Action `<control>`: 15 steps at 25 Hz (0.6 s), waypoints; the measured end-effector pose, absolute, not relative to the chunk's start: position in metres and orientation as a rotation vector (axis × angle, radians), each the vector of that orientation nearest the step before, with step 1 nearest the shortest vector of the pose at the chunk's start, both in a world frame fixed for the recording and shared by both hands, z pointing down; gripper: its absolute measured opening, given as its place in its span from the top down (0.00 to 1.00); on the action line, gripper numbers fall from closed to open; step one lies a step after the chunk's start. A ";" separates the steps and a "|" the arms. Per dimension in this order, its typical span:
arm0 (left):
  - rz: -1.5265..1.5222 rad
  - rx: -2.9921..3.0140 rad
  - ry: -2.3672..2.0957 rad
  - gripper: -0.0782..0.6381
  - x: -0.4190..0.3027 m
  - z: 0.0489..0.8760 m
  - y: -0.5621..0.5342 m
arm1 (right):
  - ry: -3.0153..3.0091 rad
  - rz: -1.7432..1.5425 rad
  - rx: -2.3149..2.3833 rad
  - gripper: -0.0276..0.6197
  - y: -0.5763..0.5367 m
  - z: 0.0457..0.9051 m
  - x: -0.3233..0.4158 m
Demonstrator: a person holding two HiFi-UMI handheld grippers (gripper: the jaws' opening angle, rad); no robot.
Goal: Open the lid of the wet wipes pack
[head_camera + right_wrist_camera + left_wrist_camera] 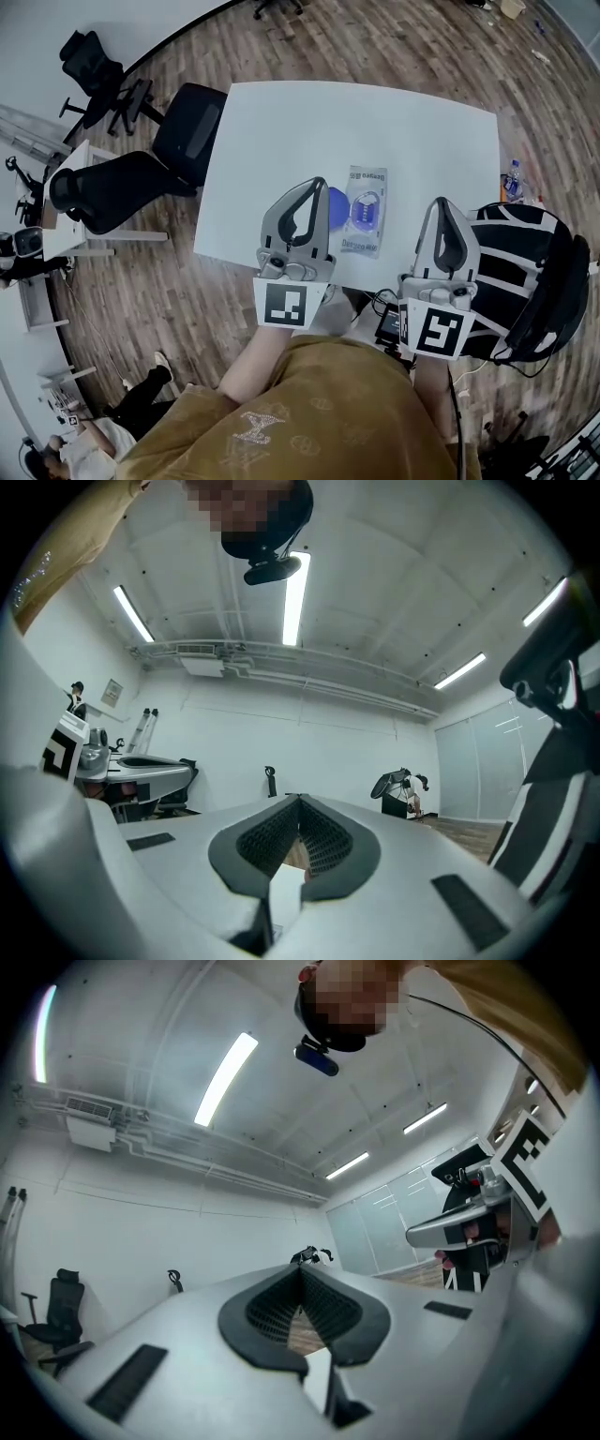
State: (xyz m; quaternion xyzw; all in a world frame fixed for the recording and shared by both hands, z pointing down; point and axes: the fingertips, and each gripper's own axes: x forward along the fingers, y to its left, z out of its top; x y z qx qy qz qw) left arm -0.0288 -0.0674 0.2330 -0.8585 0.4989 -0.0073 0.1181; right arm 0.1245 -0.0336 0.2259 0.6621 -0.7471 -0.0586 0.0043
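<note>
Simply, wet wipes pack (364, 214), flat on table (281, 131)

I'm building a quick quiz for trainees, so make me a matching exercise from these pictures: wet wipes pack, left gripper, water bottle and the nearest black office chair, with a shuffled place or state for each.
Things:
1. wet wipes pack
2. left gripper
3. water bottle
4. black office chair

Place or state:
A. on the floor, past the right edge of the table
B. jaws shut, nothing between them
C. beside the table's left edge
D. lying flat on the white table

Pairs: 1-D, 2-B, 3-A, 4-C
</note>
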 end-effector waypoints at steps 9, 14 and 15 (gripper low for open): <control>-0.051 -2.551 1.468 0.89 -0.027 0.245 -0.072 | -2.321 -0.144 2.059 0.95 -0.035 0.238 0.124; -0.057 -2.562 1.483 0.89 -0.028 0.250 -0.074 | -2.322 -0.131 2.056 0.95 -0.036 0.241 0.126; -0.059 -2.562 1.482 0.89 -0.027 0.251 -0.075 | -2.321 -0.129 2.055 0.95 -0.037 0.241 0.127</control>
